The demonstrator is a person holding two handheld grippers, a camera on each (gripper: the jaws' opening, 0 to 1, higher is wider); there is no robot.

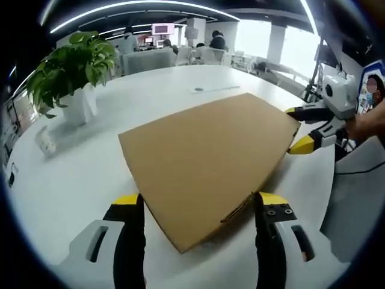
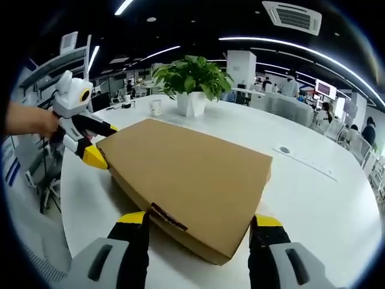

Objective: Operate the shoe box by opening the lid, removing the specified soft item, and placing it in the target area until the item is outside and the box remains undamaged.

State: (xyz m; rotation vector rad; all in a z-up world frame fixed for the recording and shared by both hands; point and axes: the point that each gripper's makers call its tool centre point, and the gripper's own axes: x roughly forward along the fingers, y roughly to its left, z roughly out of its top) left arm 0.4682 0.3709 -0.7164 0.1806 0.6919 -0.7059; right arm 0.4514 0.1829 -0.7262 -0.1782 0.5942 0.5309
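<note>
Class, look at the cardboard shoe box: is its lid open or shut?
Shut: the cardboard shoe box lies flat on the white table, lid down, no gap, contents hidden.

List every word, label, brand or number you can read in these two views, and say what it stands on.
None can be read.
Shoe box: plain brown lid, no print showing.
Distant wall screen: too small and blurred.
White plant pot: no marking showing.

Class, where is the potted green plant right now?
In the left gripper view, the potted green plant in its white pot stands upper left on the round white table, beyond the closed flat brown cardboard box.
</note>
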